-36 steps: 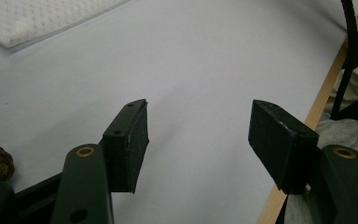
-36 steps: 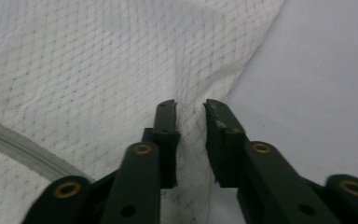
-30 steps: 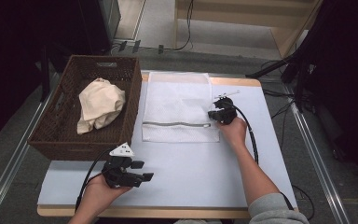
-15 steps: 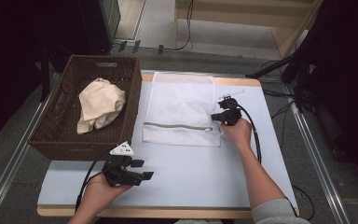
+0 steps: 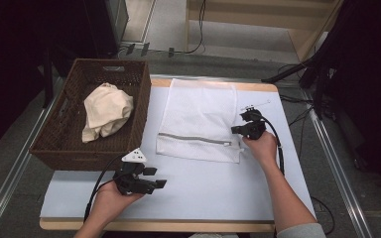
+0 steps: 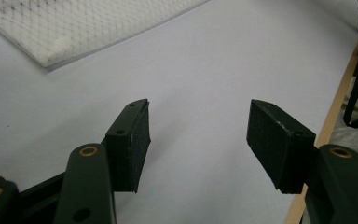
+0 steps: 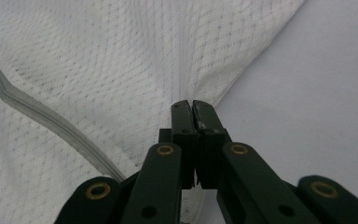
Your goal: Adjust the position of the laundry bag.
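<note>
One white mesh laundry bag [image 5: 198, 119] with one grey zipper [image 5: 193, 139] across it; one brown wicker basket [image 5: 72, 144]; one cream crumpled cloth [image 5: 106, 110] in that basket; two black handheld grippers, left gripper [image 5: 155, 177] and right gripper [image 5: 236, 130]; two hands, one per gripper; one table [image 5: 213, 193] with one white cover sheet; one grey three-cornered plate [image 5: 135, 156] on the left gripper
</note>
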The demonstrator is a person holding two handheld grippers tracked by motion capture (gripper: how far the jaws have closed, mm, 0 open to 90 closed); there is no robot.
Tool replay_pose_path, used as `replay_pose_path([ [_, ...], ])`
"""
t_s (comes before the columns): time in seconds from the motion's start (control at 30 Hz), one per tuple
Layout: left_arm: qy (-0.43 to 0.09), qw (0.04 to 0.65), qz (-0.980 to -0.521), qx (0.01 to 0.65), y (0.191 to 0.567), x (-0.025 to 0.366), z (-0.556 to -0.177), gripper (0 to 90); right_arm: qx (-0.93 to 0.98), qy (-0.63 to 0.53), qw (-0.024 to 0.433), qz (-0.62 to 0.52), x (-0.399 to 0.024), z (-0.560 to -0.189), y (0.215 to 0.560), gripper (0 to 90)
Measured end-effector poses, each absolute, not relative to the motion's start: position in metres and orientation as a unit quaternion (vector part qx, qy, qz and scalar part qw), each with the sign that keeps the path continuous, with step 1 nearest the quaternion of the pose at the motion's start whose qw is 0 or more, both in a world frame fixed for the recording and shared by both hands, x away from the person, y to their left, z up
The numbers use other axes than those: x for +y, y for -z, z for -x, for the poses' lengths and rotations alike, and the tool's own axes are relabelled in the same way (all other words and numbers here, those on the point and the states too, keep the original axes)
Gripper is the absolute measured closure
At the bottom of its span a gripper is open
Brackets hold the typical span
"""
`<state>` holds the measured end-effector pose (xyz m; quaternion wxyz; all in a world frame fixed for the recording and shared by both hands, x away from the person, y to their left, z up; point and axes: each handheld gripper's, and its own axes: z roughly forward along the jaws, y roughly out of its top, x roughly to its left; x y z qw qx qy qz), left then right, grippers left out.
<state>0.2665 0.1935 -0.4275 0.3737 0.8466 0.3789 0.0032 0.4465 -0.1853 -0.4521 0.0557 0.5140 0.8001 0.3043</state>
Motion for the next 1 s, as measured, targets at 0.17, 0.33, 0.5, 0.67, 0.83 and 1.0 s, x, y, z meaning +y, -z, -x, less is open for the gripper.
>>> replay_pose_path([
  [0.17,-0.004,0.368,-0.848,0.38,0.429,0.193,-0.271,39.8,0.804,-0.298,0.051,-0.511,-0.187,-0.44,0.452,88.6],
  [0.33,-0.003,0.368,-0.847,0.383,0.432,0.193,-0.276,40.0,0.805,-0.297,0.048,-0.511,-0.191,-0.435,0.452,88.6],
  [0.5,-0.004,0.366,-0.848,0.383,0.433,0.191,-0.279,39.9,0.808,-0.293,0.044,-0.508,-0.195,-0.428,0.452,88.6],
  [0.67,-0.008,0.362,-0.85,0.382,0.436,0.188,-0.283,39.8,0.807,-0.296,0.045,-0.509,-0.202,-0.421,0.451,88.5],
  [0.83,-0.008,0.361,-0.852,0.378,0.44,0.18,-0.288,39.9,0.802,-0.293,0.042,-0.519,-0.21,-0.418,0.452,88.5],
  [1.0,-0.008,0.358,-0.855,0.374,0.443,0.173,-0.294,39.9,0.8,-0.293,0.041,-0.523,-0.216,-0.416,0.454,88.4],
])
